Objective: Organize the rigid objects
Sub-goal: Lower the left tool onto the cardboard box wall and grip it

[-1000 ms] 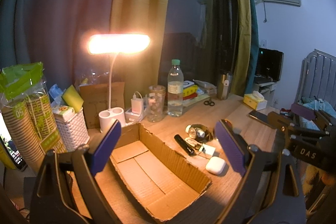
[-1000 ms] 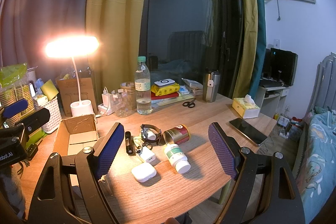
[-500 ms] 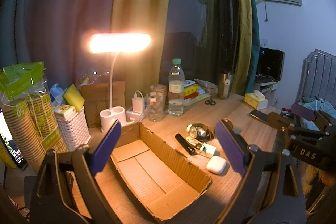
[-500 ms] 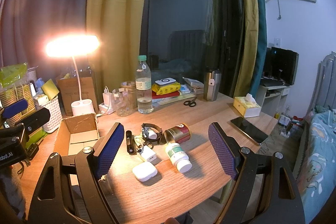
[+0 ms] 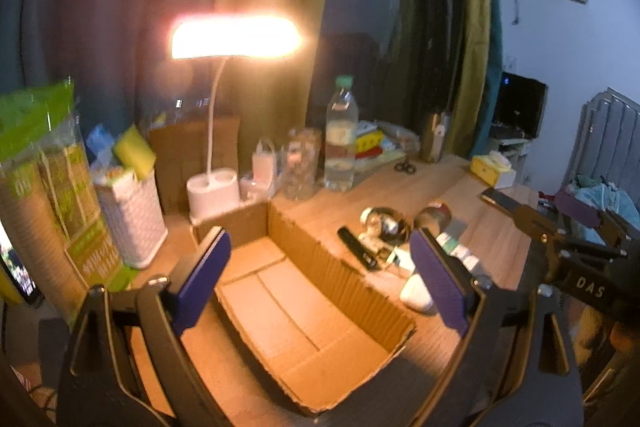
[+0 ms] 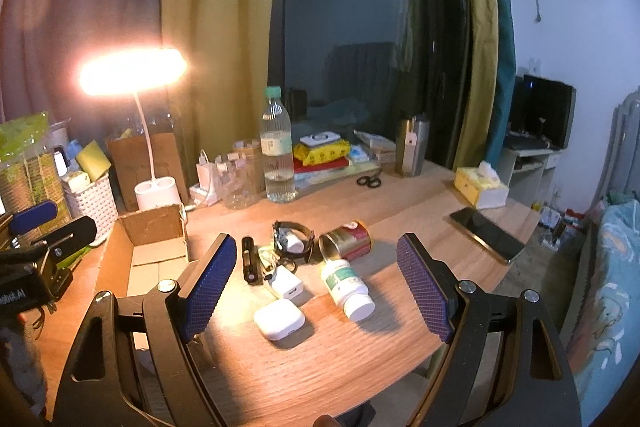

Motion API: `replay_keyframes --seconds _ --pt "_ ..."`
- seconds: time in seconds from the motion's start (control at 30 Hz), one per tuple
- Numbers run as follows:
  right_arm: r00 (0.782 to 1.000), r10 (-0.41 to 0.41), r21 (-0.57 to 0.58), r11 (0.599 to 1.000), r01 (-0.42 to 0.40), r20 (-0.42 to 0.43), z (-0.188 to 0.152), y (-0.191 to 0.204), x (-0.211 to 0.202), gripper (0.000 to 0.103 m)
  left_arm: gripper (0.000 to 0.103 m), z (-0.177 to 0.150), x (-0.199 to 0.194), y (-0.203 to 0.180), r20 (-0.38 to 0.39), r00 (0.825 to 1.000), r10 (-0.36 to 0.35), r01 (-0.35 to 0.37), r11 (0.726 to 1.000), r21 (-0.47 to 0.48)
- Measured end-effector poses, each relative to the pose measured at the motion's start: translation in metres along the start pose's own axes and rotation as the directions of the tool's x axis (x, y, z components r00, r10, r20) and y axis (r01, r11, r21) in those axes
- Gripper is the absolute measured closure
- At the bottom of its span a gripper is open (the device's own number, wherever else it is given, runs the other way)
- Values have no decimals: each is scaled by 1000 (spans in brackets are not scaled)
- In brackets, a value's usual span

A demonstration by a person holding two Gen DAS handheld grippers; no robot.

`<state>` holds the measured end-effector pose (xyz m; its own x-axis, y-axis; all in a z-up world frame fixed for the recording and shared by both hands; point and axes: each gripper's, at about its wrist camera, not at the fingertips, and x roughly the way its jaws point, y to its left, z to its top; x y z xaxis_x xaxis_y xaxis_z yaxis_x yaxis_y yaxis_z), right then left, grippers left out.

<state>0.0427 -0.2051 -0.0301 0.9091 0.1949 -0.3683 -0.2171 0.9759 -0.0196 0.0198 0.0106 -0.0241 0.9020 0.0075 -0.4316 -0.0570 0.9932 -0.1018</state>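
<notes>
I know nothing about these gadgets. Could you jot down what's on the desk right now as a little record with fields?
Left tool: open, holding nothing, over the cardboard box
Right tool: open, holding nothing, above the small items
Box contents: nothing visible inside
Loose items: white earbud case, white pill bottle on its side, red can on its side, black flashlight, white charger, watch
Light: desk lamp, switched on
Also there: water bottle, phone

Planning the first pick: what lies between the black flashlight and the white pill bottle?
In the right wrist view, a white charger lies between the black flashlight and white pill bottle.
</notes>
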Motion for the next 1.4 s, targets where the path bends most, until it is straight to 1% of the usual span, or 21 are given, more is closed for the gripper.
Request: replay_keyframes --seconds 0.1,0.17,0.23,0.37,0.47,0.6,0.7,0.77,0.83,0.87,0.9,0.97,1.0,1.13,1.2,1.27,1.3,1.33,1.4 --pt "1000 10 1 1000 -10 -26 -6 -3 12 18 11 -7 16 7 -73 997 9 -12 999 -42" --pt "999 15 1 1000 -15 -39 -10 -5 19 18 11 -11 28 12 -133 991 -4 -6 997 -74" --pt "999 19 0 1000 -19 -51 -13 -7 26 18 11 -17 41 19 -198 980 -13 -9 994 -110" --pt "997 26 1 1000 -26 -73 -21 -11 39 18 11 -28 58 32 -277 961 27 -71 986 -149" --pt "996 36 3 999 -36 -82 -25 -15 44 18 11 -37 66 37 -347 936 59 -125 977 -172" --pt "995 60 15 998 -59 -82 -28 -22 47 18 11 -53 78 37 -443 893 74 -176 966 -192" --pt "994 69 22 997 -67 -84 -28 -29 49 18 11 -64 82 31 -491 868 71 -188 963 -193" --pt "994 71 26 997 -69 -85 -28 -33 52 18 11 -73 86 27 -527 848 57 -191 961 -202" --pt "993 74 29 997 -71 -91 -29 -35 55 18 12 -78 88 24 -547 836 46 -186 961 -203" --pt "993 75 31 997 -72 -94 -30 -36 57 18 18 -80 89 22 -552 833 37 -179 962 -207" --pt "992 76 32 997 -74 -98 -30 -36 58 18 22 -81 91 21 -559 829 30 -175 962 -208" --pt "992 82 33 996 -79 -101 -32 -35 58 18 39 -85 97 22 -588 809 2 -165 960 -224" --pt "992 83 33 996 -81 -99 -32 -35 58 18 39 -86 98 23 -595 804 -10 -159 960 -231" --pt "993 80 34 996 -78 -86 -30 -35 53 18 46 -82 97 23 -586 810 -28 -128 966 -223" --pt "994 78 35 997 -76 -80 -29 -35 51 18 51 -80 97 25 -579 814 -41 -109 969 -222" --pt "994 78 33 997 -75 -80 -27 -35 51 18 59 -78 96 26 -574 818 -44 -101 971 -217" --pt "994 78 31 997 -75 -82 -27 -34 51 18 61 -77 95 27 -567 823 -45 -90 974 -208" --pt "994 78 29 997 -76 -82 -26 -34 51 18 66 -74 94 28 -561 827 -40 -85 977 -196" --pt "993 80 29 997 -78 -84 -25 -31 52 18 80 -71 95 31 -553 833 -30 -85 980 -181"
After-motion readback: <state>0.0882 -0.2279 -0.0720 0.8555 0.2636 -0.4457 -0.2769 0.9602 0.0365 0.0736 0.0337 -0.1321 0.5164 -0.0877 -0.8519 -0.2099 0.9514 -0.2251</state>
